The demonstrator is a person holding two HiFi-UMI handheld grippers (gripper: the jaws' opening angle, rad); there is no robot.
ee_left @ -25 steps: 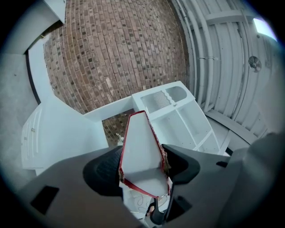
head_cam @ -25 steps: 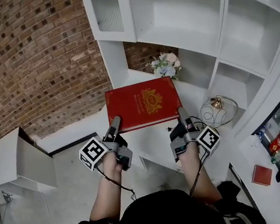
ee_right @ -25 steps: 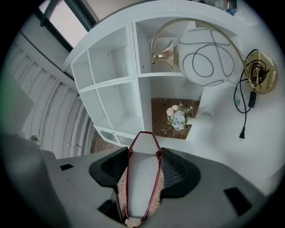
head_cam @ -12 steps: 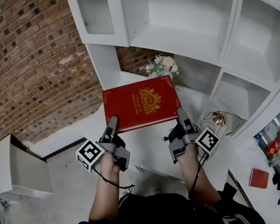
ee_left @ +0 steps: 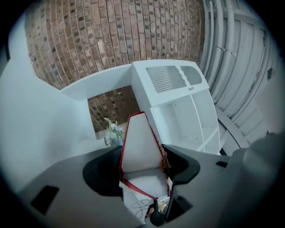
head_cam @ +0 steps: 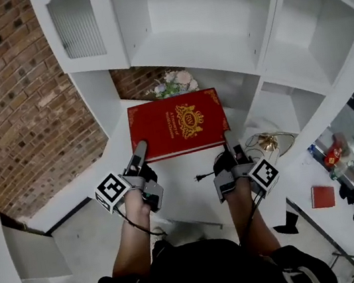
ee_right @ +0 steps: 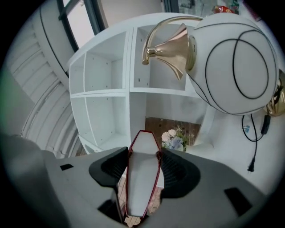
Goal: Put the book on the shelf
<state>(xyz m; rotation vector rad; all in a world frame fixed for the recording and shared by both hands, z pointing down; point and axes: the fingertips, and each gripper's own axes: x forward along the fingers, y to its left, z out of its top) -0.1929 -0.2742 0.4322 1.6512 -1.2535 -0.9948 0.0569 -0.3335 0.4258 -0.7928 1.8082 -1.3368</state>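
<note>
A large red book (head_cam: 177,124) with a gold crest is held flat in the air in front of the white shelf unit (head_cam: 213,37). My left gripper (head_cam: 140,153) is shut on its near left edge and my right gripper (head_cam: 229,141) is shut on its near right edge. In the left gripper view the book (ee_left: 141,144) runs edge-on between the jaws of the left gripper (ee_left: 143,165). The right gripper view shows the book (ee_right: 142,171) clamped the same way in the right gripper (ee_right: 143,167). Open white shelf compartments (ee_right: 100,111) lie ahead.
A small bunch of flowers (head_cam: 172,83) stands in the low brick-backed niche just beyond the book. A white globe lamp with gold horn (head_cam: 268,142) (ee_right: 231,58) sits on the counter at right, its cord (ee_right: 256,142) trailing. A brick wall (head_cam: 2,99) is at left.
Both grippers have carried the book a little up and forward toward the shelf. The head view has swung up, so more of the upper shelf compartments shows.
</note>
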